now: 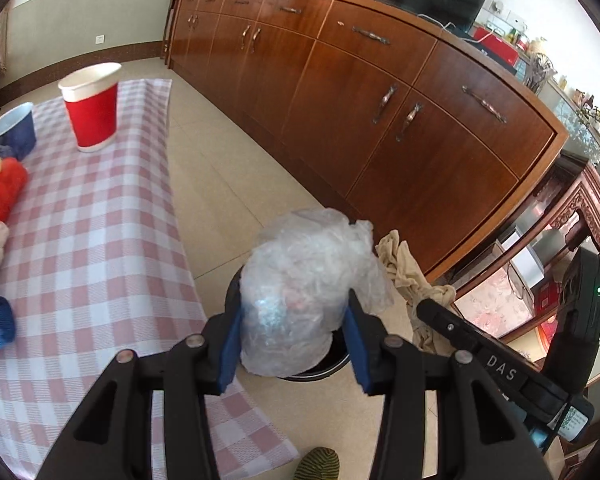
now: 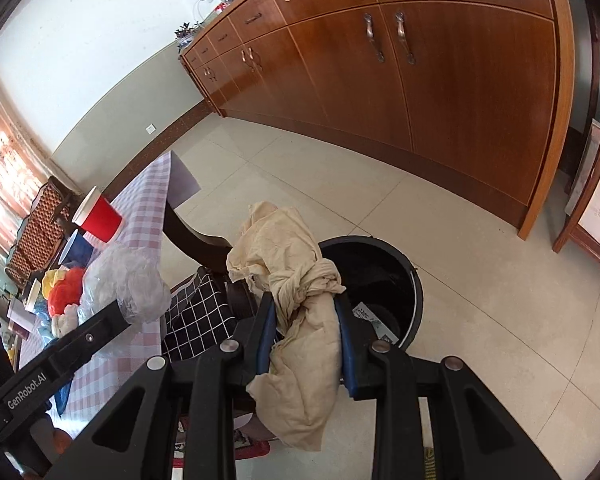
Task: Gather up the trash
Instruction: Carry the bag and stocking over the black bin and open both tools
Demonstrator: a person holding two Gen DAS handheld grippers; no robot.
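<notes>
My left gripper (image 1: 294,338) is shut on a crumpled clear plastic bag (image 1: 308,280) and holds it above a black round trash bin (image 1: 324,366), mostly hidden behind the bag. My right gripper (image 2: 306,338) is shut on a crumpled beige cloth (image 2: 288,280) and holds it over the near rim of the same bin (image 2: 384,280), which has scraps of paper inside. The cloth also shows in the left wrist view (image 1: 408,276), and the plastic bag shows in the right wrist view (image 2: 128,284).
A table with a pink checked cloth (image 1: 100,248) holds a red paper cup (image 1: 92,108), a blue cup (image 1: 14,128) and coloured rags (image 1: 0,192). A long wooden cabinet (image 1: 360,92) runs along the wall. A dark chair with a black grid cushion (image 2: 200,312) stands beside the bin.
</notes>
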